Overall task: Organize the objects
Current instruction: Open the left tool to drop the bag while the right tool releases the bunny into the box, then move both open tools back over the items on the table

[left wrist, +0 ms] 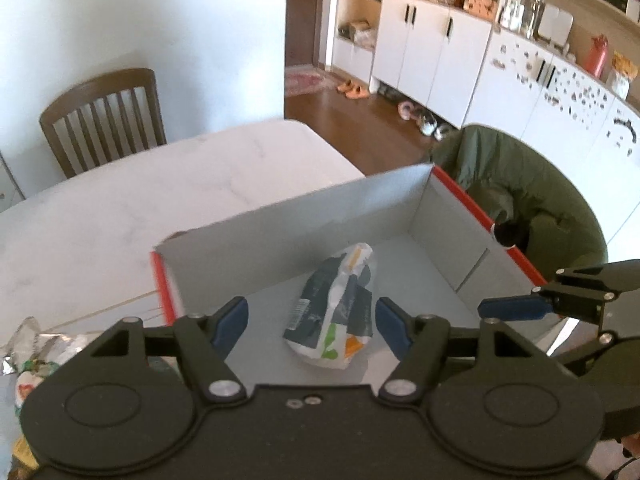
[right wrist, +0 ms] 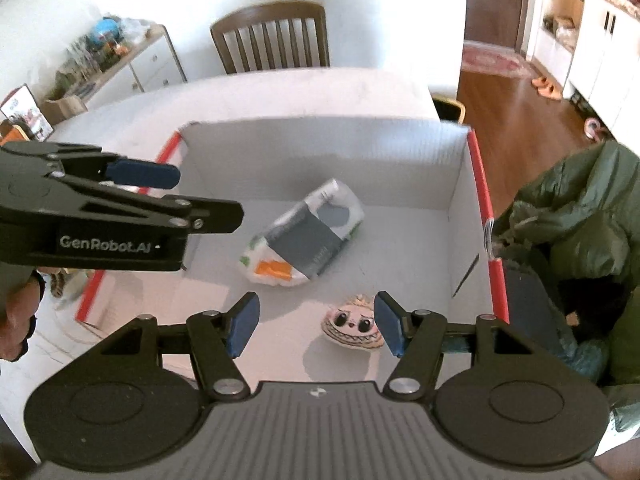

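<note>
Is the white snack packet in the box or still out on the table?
In. The snack packet lies flat on the floor of the red-edged box, walls all round it, with both grippers open above and touching nothing.

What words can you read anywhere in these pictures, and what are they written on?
"GenRobot.AI": on the side of the left claw, seen from the right wrist camera.
Print and barcode on the snack bag in the box: too blurred to read.
Round toy with a cartoon face: no words.
Crumpled wrapper on the table: unreadable.
</note>
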A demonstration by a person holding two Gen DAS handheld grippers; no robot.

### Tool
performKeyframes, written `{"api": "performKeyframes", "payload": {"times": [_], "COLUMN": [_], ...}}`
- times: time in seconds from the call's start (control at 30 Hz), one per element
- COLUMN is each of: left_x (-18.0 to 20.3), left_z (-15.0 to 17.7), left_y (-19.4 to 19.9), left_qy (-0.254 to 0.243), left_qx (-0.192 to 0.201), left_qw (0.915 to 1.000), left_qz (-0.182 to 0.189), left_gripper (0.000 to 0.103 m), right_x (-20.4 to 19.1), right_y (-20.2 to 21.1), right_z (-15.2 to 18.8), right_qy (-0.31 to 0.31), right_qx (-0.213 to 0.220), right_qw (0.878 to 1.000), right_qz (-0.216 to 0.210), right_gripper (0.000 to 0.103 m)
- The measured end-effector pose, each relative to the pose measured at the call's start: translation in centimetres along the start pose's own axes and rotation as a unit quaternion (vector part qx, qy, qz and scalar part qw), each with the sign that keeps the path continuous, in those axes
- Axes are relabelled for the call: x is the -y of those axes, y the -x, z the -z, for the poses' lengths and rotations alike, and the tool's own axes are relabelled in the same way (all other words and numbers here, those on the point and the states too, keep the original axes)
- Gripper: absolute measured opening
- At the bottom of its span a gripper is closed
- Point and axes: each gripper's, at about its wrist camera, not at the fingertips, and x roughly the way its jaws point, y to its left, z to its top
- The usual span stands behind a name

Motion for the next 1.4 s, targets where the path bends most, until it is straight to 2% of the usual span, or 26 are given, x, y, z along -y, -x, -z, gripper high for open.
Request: {"api": "performKeyframes", "payload": {"times": [0.4, 0.83, 1.2, 1.37, 1.4], "left_x": [-5.2, -12.1, -16.2, -18.1, -18.6], "left_z": [2.7, 6.9, 10.5, 12.3, 12.7], "left_y": [6.6, 12.6, 14.6, 14.8, 14.9], "left_qy": [0.04, 0.047, 0.051, 0.054, 0.058], "left_qx": [0.05, 0.087, 0.093, 0.084, 0.082], "left_qw": [0.9979, 0.995, 0.9944, 0.995, 0.995], "left_qz": [0.0, -0.013, -0.003, -0.003, -0.002], "left_gripper": [0.069, 0.071, 0.076, 0.078, 0.078], "right_x": [-5.6, -13.4, -19.1, -20.8, -21.2], "right_y": [3.4, 4.6, 3.7, 3.1, 2.9], "right_z": [0.2, 0.3, 0.9, 1.4, 1.5], "right_qy": [0.007, -0.003, 0.002, 0.006, 0.005], "right_qx": [0.053, 0.095, 0.107, 0.106, 0.107], "right_qw": [0.999, 0.995, 0.994, 0.994, 0.994], "right_qz": [0.005, -0.016, -0.007, -0.012, -0.017], "right_gripper": [0.063, 0.063, 0.063, 0.063, 0.066]}}
